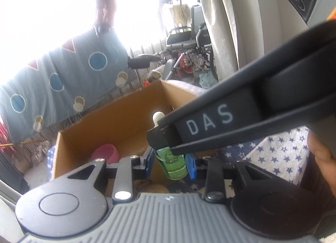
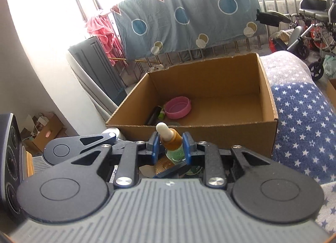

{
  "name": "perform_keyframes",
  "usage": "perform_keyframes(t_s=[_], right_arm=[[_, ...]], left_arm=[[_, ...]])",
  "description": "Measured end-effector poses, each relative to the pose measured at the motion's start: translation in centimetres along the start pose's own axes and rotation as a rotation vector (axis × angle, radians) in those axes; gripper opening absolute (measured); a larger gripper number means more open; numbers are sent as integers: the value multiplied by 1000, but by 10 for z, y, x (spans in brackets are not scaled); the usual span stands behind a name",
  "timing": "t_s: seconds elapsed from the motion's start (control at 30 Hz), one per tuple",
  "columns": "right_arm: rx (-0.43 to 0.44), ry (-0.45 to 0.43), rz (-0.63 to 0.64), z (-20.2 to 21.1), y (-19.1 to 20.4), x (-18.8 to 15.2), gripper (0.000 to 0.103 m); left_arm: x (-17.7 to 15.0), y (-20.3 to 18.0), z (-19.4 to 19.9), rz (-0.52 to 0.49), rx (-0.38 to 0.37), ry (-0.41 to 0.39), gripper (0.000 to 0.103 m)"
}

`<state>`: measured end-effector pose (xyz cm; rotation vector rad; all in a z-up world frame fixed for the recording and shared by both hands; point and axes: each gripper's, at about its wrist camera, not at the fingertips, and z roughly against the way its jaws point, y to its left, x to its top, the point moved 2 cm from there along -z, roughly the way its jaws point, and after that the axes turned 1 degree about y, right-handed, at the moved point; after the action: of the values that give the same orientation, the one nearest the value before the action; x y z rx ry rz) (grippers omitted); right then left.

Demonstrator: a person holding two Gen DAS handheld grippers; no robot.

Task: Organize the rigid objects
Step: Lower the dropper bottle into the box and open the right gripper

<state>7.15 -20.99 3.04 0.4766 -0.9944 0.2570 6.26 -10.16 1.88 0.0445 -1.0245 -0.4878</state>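
Note:
A green glass dropper bottle (image 1: 173,164) with an amber collar and white bulb (image 2: 171,141) stands in front of the cardboard box (image 2: 268,104). Both grippers are around it. My left gripper (image 1: 171,162) has its blue pads on either side of the bottle body. My right gripper (image 2: 170,145) has its blue pads on the bottle's collar and neck; its black finger (image 1: 210,131) crosses the left wrist view over the bottle top. Inside the box lie a pink lid (image 2: 178,107) and a dark tube.
The box sits on a blue star-patterned blanket (image 2: 302,121). Behind it are a railing with a hung blue sheet (image 2: 189,16), a wheelchair (image 2: 315,18) at far right, and a dark radiator (image 2: 98,68) at left. Small items lie under the grippers.

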Motion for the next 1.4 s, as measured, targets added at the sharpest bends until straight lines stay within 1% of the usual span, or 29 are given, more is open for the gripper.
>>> perform_keyframes(t_s=[0.1, 0.2, 0.27, 0.37, 0.53, 0.67, 0.83, 0.97, 1.0, 1.2, 1.27, 1.4], right_arm=[[21, -23, 43, 12, 10, 18, 22], [44, -34, 92, 16, 17, 41, 22], [61, -25, 112, 13, 19, 59, 22], [97, 10, 125, 1, 17, 89, 22], [131, 103, 126, -48, 10, 139, 22], [127, 183, 109, -98, -6, 165, 22], [81, 253, 111, -157, -23, 172, 22], [72, 300, 90, -197, -43, 171, 22], [71, 311, 86, -204, -46, 171, 22], [45, 361, 81, -245, -70, 165, 22], [49, 372, 70, -250, -75, 162, 22], [54, 385, 77, -259, -79, 157, 22]], left_arm=[[15, 13, 8, 20, 5, -5, 34], [32, 29, 6, 44, 4, 0, 34], [43, 40, 1, 49, 15, 15, 34], [59, 57, -19, 66, 19, 51, 34], [79, 90, -70, 115, 0, 160, 33], [80, 111, -117, 156, -16, 246, 33], [79, 129, -168, 218, -24, 339, 33], [77, 136, -198, 241, -34, 398, 32], [76, 136, -202, 240, -32, 410, 30], [74, 131, -217, 228, -34, 453, 30], [73, 130, -221, 225, -34, 465, 30], [74, 129, -220, 219, -25, 463, 30]])
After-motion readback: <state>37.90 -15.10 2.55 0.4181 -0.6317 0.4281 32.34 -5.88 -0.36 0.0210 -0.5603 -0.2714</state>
